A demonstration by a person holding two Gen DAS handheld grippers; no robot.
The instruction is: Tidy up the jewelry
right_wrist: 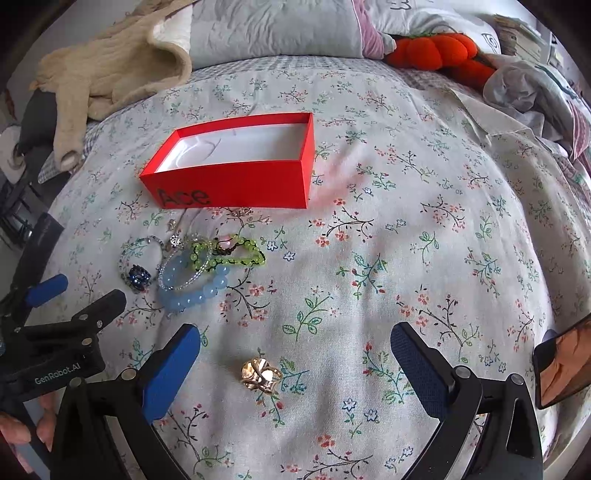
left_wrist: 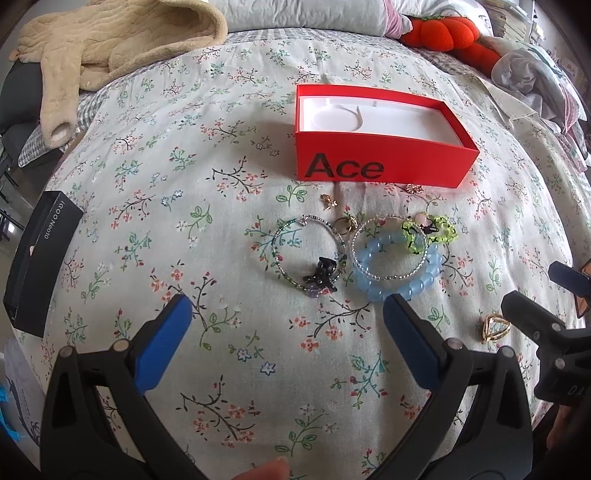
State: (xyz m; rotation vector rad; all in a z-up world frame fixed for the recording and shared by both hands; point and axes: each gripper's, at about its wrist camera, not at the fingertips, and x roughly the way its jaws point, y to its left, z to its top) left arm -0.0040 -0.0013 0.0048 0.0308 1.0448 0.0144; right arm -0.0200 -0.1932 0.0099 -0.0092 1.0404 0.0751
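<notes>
Up close in the left wrist view, the left tool (left_wrist: 288, 314) hangs over the flowered bed (left_wrist: 147, 206) with its blue fingers spread wide and nothing between them. Just past the fingertips lies the jewelry: a thin beaded bracelet (left_wrist: 284, 236) with a dark charm, a blue bead bracelet (left_wrist: 417, 284) under a clear beaded ring, and a green bead bracelet (left_wrist: 443, 230) overlapping them. Small gold earrings (left_wrist: 328, 201) lie between these and the open red box (left_wrist: 384, 158), printed "Ace", which sits toward the head of the bed, white-lined and empty. A black box (left_wrist: 40, 258) lies at the left edge, a beige garment (left_wrist: 110, 40) and an orange plush (left_wrist: 443, 33) by the pillows. The right tool (left_wrist: 535, 299) juts in at the right edge, beside a gold ring (left_wrist: 496, 326).

Next, in the right wrist view, the right tool (right_wrist: 295, 350) is also spread wide and empty, the gold ring (right_wrist: 261, 373) lying on the bed between its fingers, touching neither. The bracelet pile sits beyond to the left, in front of the red box (right_wrist: 236, 177). The left tool (right_wrist: 74, 306) crosses the lower left corner, with fingers of a hand (right_wrist: 22, 424) on its grip. A phone (right_wrist: 565, 362) shows at the right edge.
</notes>
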